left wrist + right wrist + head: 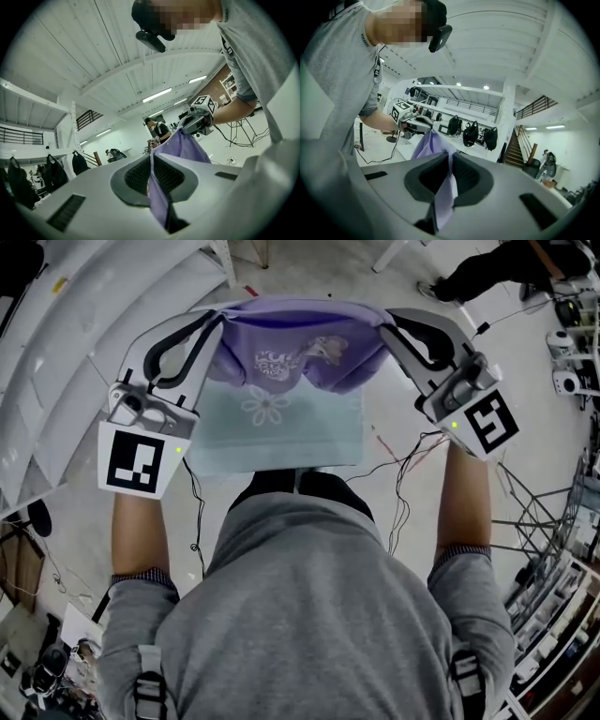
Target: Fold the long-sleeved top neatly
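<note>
1. Two grippers hold the cloth: the left gripper [221, 317] and the right gripper [382, 321] each pinch an upper edge of the purple top [298, 345].
2. It hangs spread between them in the air, above the floor [309, 276].
3. The top looks light and limp and will likely sag and swing, so hold it by the shoulder corners.

Items counted: one purple long-sleeved top [300, 348], one pale green cloth [281, 432], and two grippers, namely one left gripper [217, 317] and one right gripper [386, 321]. Two marker cubes [133, 460] are noted, one per gripper. The right gripper view records three black bags [469, 133] and one staircase [520, 145]; the left gripper view records one bystander [158, 129] in the background.
</note>
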A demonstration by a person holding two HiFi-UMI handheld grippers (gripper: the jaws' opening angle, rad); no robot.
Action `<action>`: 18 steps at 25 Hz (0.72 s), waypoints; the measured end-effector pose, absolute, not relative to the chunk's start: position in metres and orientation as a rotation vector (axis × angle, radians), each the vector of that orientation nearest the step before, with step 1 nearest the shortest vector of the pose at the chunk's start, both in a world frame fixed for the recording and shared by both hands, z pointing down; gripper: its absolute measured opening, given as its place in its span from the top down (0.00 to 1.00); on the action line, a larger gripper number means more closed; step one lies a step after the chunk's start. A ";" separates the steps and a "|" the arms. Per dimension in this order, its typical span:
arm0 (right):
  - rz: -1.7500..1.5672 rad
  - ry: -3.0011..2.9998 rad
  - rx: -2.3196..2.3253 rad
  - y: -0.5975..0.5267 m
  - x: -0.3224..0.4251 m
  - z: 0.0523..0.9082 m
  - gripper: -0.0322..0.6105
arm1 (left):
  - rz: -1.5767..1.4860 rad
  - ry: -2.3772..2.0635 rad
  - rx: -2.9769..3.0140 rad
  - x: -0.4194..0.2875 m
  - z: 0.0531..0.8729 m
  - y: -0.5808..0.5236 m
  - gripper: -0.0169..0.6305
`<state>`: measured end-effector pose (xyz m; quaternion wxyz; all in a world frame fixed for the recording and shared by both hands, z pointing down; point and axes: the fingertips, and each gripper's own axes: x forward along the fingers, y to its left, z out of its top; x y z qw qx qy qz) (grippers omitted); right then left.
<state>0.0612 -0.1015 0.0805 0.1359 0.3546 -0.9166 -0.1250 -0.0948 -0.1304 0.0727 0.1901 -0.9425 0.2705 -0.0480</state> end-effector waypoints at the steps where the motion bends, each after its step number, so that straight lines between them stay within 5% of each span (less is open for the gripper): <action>1: -0.362 -2.659 1.026 -0.100 0.060 0.082 0.90 | -0.136 0.766 -2.647 -0.096 0.074 -0.129 0.92; 18: -0.416 -2.736 0.947 0.048 0.059 0.068 0.90 | -0.128 0.898 -2.562 -0.097 0.048 0.029 0.92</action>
